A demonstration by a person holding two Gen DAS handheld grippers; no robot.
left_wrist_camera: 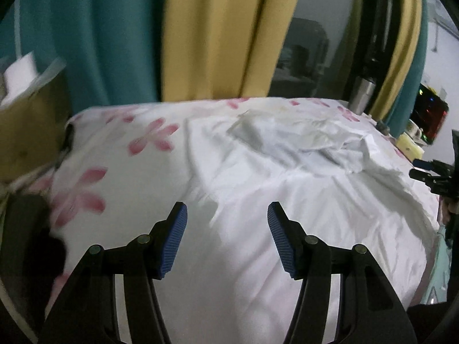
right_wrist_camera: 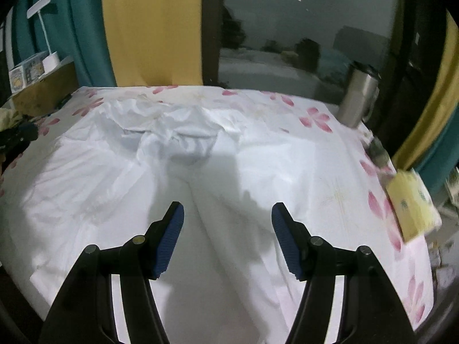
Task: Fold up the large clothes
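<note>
Left wrist view: left gripper (left_wrist_camera: 227, 215) spread wide, holding nothing, hovering above the near part of the white garment (left_wrist_camera: 287, 177). Right gripper (right_wrist_camera: 228, 215) likewise parted and empty. Garment lies spread on the floral sheet (right_wrist_camera: 315, 120), flat nearby, rumpled at its far end. Judgement: no fold begun; smooth the bunched far end first, then pinch one edge layer only at matching points, not the sheet beneath. Obstacles: yellow pack (right_wrist_camera: 413, 200) at the right edge, steel flask (right_wrist_camera: 358, 97) at the far right corner.
</note>
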